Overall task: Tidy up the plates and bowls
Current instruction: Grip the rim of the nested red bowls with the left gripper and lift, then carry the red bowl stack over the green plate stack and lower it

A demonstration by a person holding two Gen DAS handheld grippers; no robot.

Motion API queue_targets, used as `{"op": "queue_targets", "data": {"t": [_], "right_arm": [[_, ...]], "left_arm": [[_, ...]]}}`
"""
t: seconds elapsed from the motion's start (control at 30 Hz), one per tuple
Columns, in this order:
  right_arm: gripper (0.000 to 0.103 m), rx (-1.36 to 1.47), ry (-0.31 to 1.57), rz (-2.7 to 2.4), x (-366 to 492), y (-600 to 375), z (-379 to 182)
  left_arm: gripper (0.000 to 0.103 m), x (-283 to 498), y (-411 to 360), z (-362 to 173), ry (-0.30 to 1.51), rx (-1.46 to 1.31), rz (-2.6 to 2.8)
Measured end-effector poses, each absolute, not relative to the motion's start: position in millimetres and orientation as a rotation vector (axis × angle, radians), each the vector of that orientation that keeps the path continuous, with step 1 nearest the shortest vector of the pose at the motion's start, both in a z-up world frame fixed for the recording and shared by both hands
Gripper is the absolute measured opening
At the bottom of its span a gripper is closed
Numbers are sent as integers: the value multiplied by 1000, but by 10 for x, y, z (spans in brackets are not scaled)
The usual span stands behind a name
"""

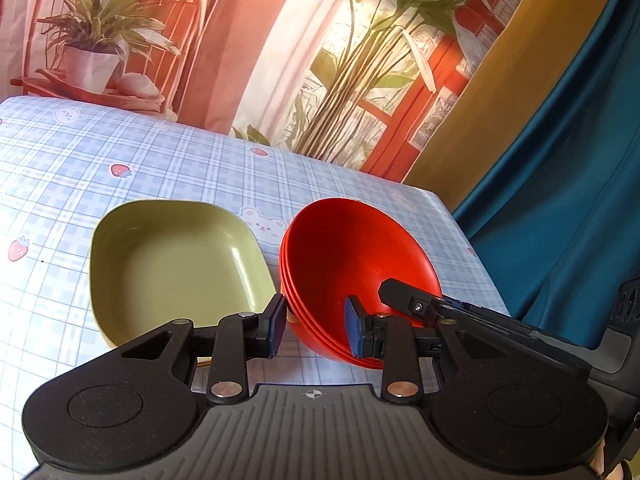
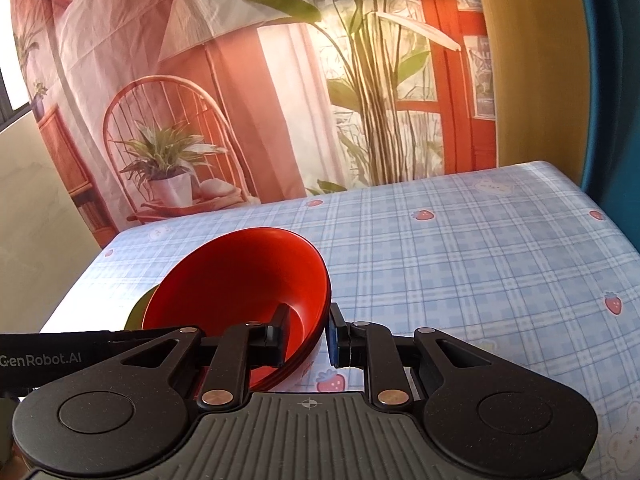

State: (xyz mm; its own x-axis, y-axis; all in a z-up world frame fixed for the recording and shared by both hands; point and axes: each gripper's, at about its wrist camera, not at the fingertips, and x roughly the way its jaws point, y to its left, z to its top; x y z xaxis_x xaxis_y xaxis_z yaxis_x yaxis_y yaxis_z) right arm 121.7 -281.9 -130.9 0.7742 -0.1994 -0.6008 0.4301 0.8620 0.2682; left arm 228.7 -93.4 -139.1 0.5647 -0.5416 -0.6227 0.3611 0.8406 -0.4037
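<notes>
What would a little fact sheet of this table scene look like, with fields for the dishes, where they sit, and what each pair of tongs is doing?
dishes: stack of red bowls; green dish
bowl stack: nested, tilted rather than level
green dish: flat on the checked tablecloth, beside the stack, empty
left tongs: fingers straddle the near rim of the stack, with gaps showing
right tongs: one finger inside the top bowl, one outside its rim; firm grip unclear
backdrop: printed curtain with plants and a chair
</notes>
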Motion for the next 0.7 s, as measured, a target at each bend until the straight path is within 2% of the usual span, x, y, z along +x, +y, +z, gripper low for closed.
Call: {"op": "queue_targets", "data": {"t": [0.7], "right_arm": [[18, 391, 655, -217, 2022, -2465, -1411]], "left_arm": [[32, 2583, -356, -1419, 819, -274, -427]]}}
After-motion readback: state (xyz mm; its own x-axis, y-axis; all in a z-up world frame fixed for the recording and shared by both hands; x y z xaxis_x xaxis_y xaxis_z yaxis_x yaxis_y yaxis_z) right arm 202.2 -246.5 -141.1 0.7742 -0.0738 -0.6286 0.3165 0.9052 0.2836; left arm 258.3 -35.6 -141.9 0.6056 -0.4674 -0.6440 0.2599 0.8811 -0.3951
